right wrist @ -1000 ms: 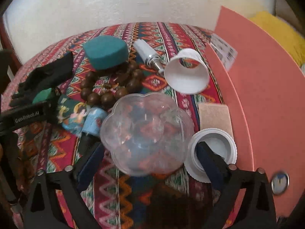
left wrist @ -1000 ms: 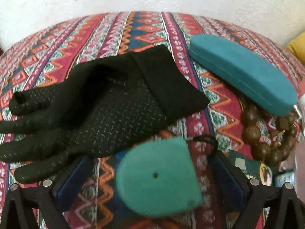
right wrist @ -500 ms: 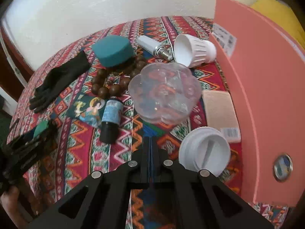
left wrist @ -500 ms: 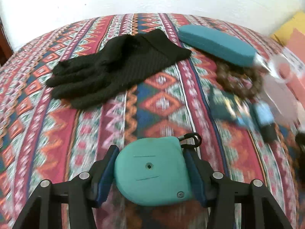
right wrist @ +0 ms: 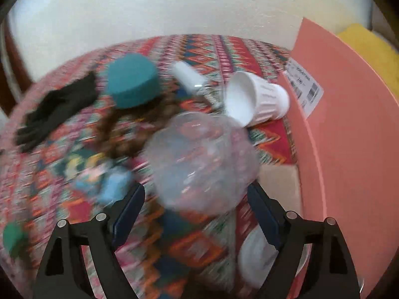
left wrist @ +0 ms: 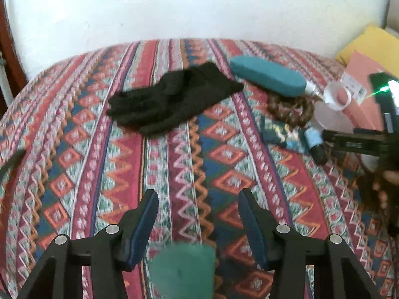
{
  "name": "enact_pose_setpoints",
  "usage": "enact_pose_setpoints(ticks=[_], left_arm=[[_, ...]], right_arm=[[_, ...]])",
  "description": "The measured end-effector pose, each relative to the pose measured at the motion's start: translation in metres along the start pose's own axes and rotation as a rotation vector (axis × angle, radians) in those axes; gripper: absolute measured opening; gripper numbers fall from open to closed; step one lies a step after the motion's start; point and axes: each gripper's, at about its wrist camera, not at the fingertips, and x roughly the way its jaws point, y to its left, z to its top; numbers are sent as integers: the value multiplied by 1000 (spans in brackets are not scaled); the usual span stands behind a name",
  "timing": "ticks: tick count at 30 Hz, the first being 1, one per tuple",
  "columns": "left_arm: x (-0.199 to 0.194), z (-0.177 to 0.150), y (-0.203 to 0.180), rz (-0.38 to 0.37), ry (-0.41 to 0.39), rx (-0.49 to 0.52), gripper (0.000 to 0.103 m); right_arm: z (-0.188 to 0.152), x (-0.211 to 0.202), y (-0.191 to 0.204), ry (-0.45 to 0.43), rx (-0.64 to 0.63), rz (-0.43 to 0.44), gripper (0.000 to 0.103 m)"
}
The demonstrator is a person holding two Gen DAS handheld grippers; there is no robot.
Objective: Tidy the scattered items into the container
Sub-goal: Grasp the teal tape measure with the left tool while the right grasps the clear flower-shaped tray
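Note:
My left gripper [left wrist: 197, 191] hovers over bare patterned cloth with its jaws half apart. A blurred green tape-measure-like case [left wrist: 183, 269] sits low between the finger bases, clear of both pads. Farther off lie a black glove [left wrist: 174, 99], a teal glasses case [left wrist: 269, 79] and brown beads [left wrist: 291, 109]. My right gripper [right wrist: 195, 189] has its jaws opening wide. The near edge of a clear flower-shaped dish [right wrist: 199, 159] lies between its fingertips, and the pads are not pressing it. The pink container [right wrist: 349, 149] stands at the right.
A white cup [right wrist: 259, 99] lies on its side by the container, with a white tube [right wrist: 187, 74] behind it. A white round lid [right wrist: 261, 256], a tan pad [right wrist: 276, 184] and a blue-labelled bottle [right wrist: 114, 184] lie near the right fingers. A yellow cushion [right wrist: 369, 47] shows behind.
The green case has slipped from between the left pads toward the bottom of that view as the gripper rose away from the glove. The right jaws went from shut to wide beside the clear dish.

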Motion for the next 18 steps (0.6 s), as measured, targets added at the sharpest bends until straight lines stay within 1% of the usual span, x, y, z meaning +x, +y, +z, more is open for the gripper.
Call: enact_pose_setpoints(ticks=[2,3,4,7,10,13,16,18], left_arm=[[-2,5,-1,-1,-15,7,57],[-1,5,-1,-5,-12,4,57],[1,6,-2,-9,-9,2,57],[6,5,-2,-10,11,-1,57],[3,5,4,-13,13,-15,57],[-7,7,16,-6,-1,-32,57],[-17,6,31,-9,-7,-66,57],[-21,1,36,-2,-1,-76,57]], right_arm=[[9,15,-10,11,34,38,95],[13,20,-12,10,35,44,100],[16,23,-11,6,27,39,103],[25,31,-8,-10,4,24,103],[25,28,-10,-13,6,39,101],[16,12,-10,-29,4,39,101],[4,-19,-7,-59,-5,38,101],[-2,-43,-2,-83,3,58,101]])
